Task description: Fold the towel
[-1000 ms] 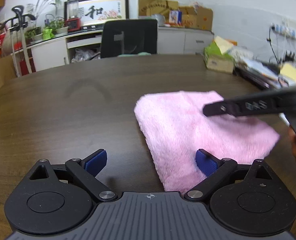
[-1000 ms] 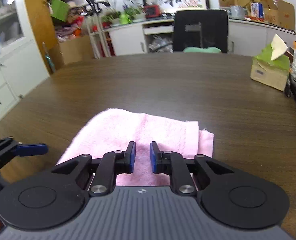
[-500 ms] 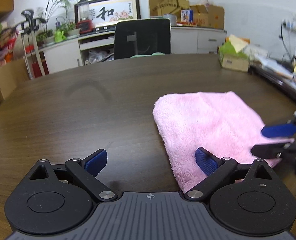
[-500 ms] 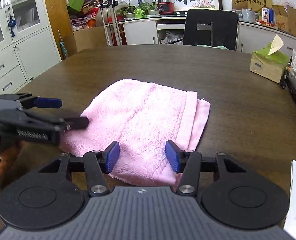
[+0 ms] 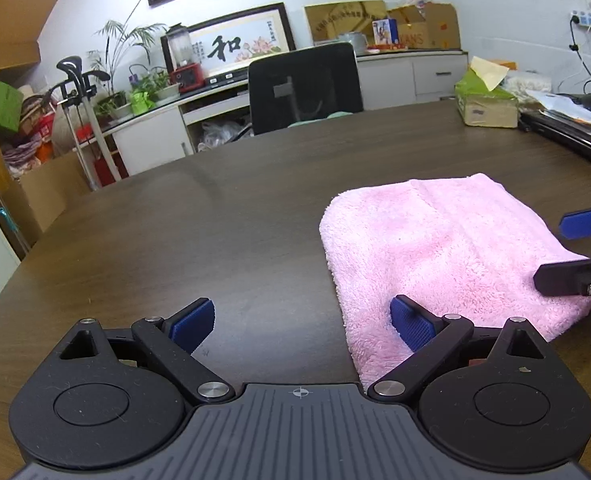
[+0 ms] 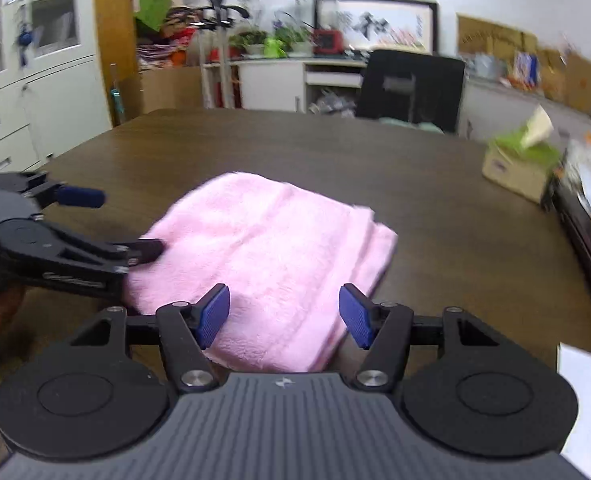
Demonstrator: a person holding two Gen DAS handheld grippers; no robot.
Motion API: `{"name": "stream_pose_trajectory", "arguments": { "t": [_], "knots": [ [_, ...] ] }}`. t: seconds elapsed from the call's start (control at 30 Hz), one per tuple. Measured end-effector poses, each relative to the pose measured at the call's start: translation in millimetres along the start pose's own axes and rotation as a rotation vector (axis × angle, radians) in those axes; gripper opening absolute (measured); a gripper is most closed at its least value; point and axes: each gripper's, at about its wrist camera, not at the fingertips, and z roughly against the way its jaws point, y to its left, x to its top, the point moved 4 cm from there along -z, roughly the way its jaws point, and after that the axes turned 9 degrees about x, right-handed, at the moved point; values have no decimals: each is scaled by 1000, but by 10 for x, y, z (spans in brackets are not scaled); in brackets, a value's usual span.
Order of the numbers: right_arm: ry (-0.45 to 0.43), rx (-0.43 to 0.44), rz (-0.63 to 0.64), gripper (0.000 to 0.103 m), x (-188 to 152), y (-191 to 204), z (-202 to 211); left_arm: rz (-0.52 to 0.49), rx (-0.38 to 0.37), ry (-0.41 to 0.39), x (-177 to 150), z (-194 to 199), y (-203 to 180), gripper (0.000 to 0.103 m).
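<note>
Tissue box [image 5: 486, 105] beyond towel [image 5: 451, 248]

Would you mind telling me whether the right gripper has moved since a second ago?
Yes. The right gripper has drawn back toward the pink towel's near edge, its jaws just opened and gripping nothing.

A big dark brown wooden table [image 5: 215, 232] fills the room's middle. Behind it stands a black office chair [image 5: 303, 84] with a pale green cushion on its seat. A green and brown cardboard tissue box [image 5: 485, 102] sits near the table's far right side — a yellowish tissue sticks up from it. On the long white cabinet [image 5: 151, 140] by the wall are green potted plants [image 5: 135, 96] and a red-based blender [image 5: 183, 60]. A framed picture with a black brush-painted sign [image 5: 231, 46] leans there — brown cardboard boxes [image 5: 423, 26] stand to its right.
</note>
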Motion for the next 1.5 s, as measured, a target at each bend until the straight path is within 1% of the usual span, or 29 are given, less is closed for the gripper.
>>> {"name": "stream_pose_trajectory", "arguments": {
  "t": [0.1, 0.2, 0.27, 0.3, 0.4, 0.53, 0.6, 0.73, 0.77, 0.83, 0.9, 1.0, 1.1, 1.2, 1.23, 1.37, 1.5],
  "knots": [
    [53, 11, 9, 66, 14, 38, -142, 39, -27, 26, 21, -61, 42, 97],
    [87, 10, -11, 74, 50, -22, -250, 78, -43, 47, 60, -179, 95, 100],
    [108, 5, -40, 93, 90, -132, -352, 91, -42, 48, 84, -243, 123, 101],
    [114, 8, -58, 93, 128, -205, -430, 98, -34, 48, 108, -292, 132, 101],
    [116, 11, -66, 93, 213, -287, -567, 118, 8, 44, 214, -464, 143, 101],
    [110, -12, -80, 93, 378, -374, -791, 171, 49, 57, 315, -639, 193, 101],
    [84, -33, -95, 92, 415, -434, -853, 199, 51, 63, 346, -704, 243, 101],
    [30, -75, -110, 89, 451, -512, -896, 219, 24, 57, 325, -678, 317, 101],
    [21, -65, -110, 87, 447, -498, -878, 223, 23, 53, 330, -662, 335, 101],
    [6, -27, -109, 87, 436, -454, -836, 234, 28, 49, 337, -654, 373, 101],
    [10, 8, -100, 87, 411, -361, -820, 240, 41, 53, 332, -692, 418, 101],
    [23, -20, -58, 87, 397, -252, -840, 258, 39, 63, 330, -718, 480, 101],
    [1, -76, -1, 87, 410, -161, -810, 260, 33, 54, 332, -659, 504, 100],
    [-40, -95, 15, 87, 418, -107, -720, 253, 31, 24, 344, -581, 531, 99],
    [-66, -106, 23, 87, 401, -76, -660, 252, 30, 16, 351, -567, 544, 99],
    [-117, -146, 1, 88, 318, 35, -512, 246, 26, -27, 341, -391, 577, 99],
    [-114, -168, -33, 92, 265, 133, -434, 234, 37, -46, 338, -243, 555, 100]
  ]
}}
